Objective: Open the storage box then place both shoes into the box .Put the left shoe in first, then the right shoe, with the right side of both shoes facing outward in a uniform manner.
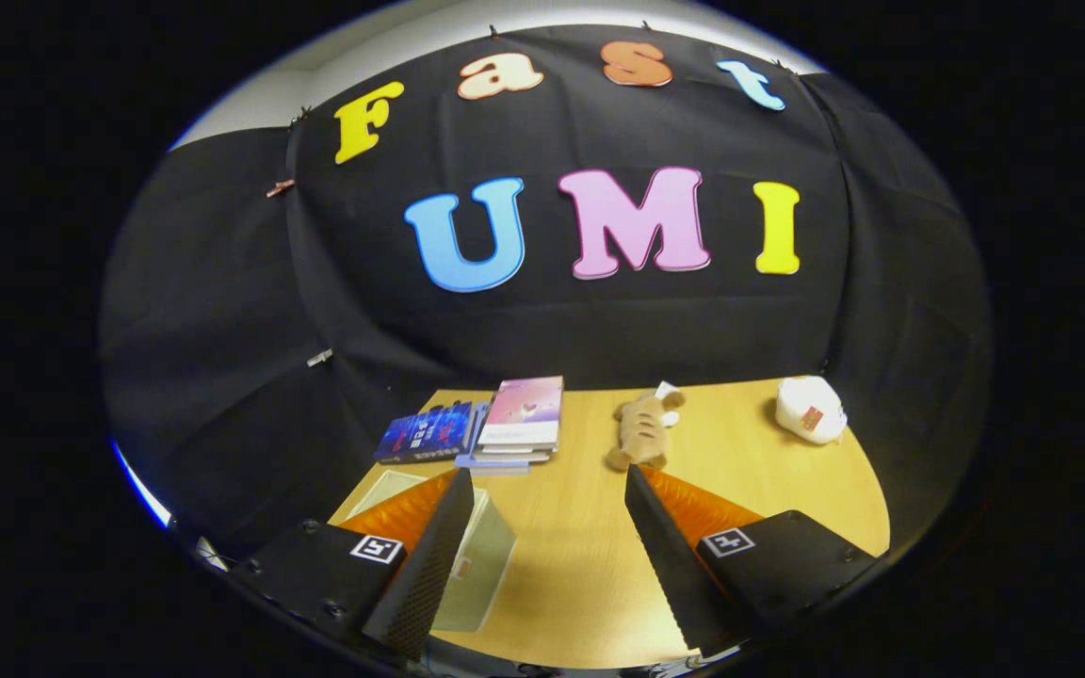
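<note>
My gripper (547, 490) is held above a wooden table (561, 556), open wide with only bare tabletop between its fingers. A clear plastic storage box (478, 556) with a pale lid lies low beside and partly behind the left finger (439, 527). I cannot tell whether its lid is open. No part of it lies between the fingers.
Beyond the fingers, a stack of books (522, 422) with a pink cover on top sits next to a blue book (425, 433). A brown plush toy (641, 431) lies ahead of the right finger. A white plush toy (811, 410) rests at the far right. Black cloth walls the table.
</note>
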The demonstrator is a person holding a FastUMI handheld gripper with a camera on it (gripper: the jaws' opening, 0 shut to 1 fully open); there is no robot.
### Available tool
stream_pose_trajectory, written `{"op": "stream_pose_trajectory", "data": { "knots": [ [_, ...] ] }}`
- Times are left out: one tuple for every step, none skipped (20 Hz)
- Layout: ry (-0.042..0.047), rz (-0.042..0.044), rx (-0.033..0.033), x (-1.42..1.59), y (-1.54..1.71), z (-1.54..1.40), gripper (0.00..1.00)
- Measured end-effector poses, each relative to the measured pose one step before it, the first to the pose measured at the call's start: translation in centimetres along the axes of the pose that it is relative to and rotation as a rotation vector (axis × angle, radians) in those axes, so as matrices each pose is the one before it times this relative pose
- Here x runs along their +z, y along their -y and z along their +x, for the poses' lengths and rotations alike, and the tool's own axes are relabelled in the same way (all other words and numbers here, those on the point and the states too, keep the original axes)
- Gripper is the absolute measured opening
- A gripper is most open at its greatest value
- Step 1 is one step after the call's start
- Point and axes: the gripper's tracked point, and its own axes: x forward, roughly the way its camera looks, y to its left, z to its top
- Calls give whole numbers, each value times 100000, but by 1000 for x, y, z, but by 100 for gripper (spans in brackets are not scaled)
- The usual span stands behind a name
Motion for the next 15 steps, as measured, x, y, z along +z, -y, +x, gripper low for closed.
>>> {"op": "stream_pose_trajectory", "data": {
  "knots": [
    [3972,-1675,-1858,1214,1629,-394,99],
    [4508,-1242,-1999,1314,1735,-694,99],
    [4626,-745,-1499,1328,1686,-580,99],
    [3777,-588,-1997,1001,1702,-626,99],
    [2641,-514,-1754,641,1702,-337,99],
    [1981,-679,-1402,342,1456,-365,98],
    [1110,-726,-753,91,1372,-262,98],
    [745,-839,-162,92,1318,-237,98],
    [324,-998,370,-81,1318,-90,98],
    [-255,-1019,814,-189,981,13,99],
    [-180,-670,877,-291,844,74,99],
    [-468,-524,1229,-364,525,178,99],
    [-865,-191,1243,-525,418,133,99],
    [-1473,-92,1050,-569,261,103,99],
    [-1562,-39,814,-682,205,88,99]
  ]
}}
